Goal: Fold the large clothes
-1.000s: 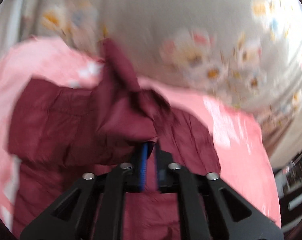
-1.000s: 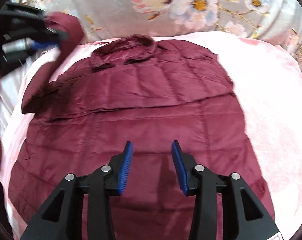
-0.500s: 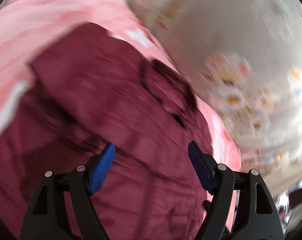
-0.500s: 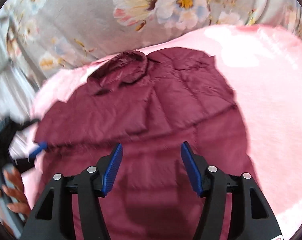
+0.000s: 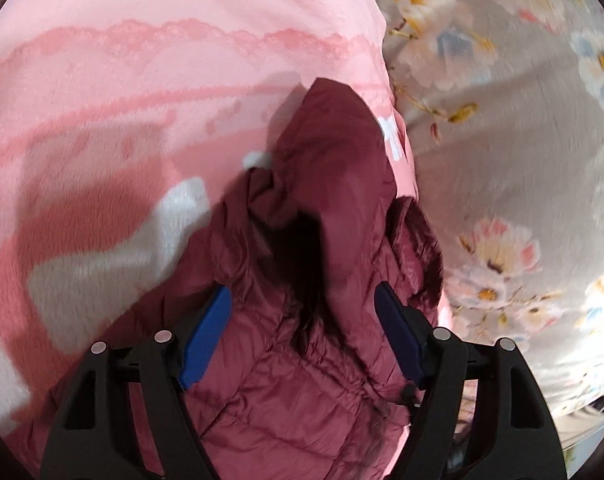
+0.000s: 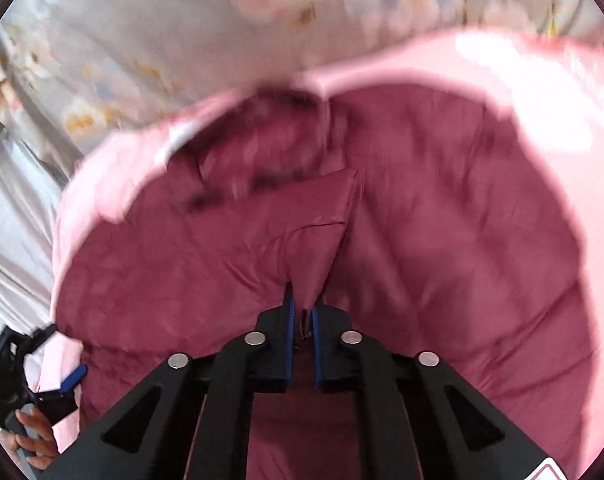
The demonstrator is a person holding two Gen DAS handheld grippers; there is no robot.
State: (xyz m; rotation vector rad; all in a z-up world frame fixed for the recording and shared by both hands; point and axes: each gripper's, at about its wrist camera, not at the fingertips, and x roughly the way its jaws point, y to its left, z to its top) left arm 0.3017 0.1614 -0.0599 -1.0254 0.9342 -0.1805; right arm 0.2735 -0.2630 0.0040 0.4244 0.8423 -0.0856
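The maroon quilted jacket (image 6: 442, 248) lies spread on a pink blanket (image 6: 574, 120), with a grey floral sheet (image 6: 149, 32) beyond its far edge. Only the right wrist view takes in most of the garment: the broad padded body fills the middle, and a flap of its fabric rises to a folded corner just ahead of the right gripper (image 6: 301, 312), whose blue-padded jaws are pressed together on that fabric. The same view catches the left gripper (image 6: 67, 380) at the near left edge, beside the jacket's left border, with the person's left hand (image 6: 33, 440) on its handle.

The left wrist view sees the jacket (image 5: 285, 380) much closer. A bunched fold stands up between the spread jaws of the left gripper (image 5: 302, 340), which hold nothing. Here the blanket (image 5: 141, 80) shows paler bands and white patches, and the floral sheet (image 5: 522, 160) fills the right.

The collar area in the right wrist view is smeared by blur, so its shape is hard to read. The jacket's near hem is hidden behind both grippers' black frames.
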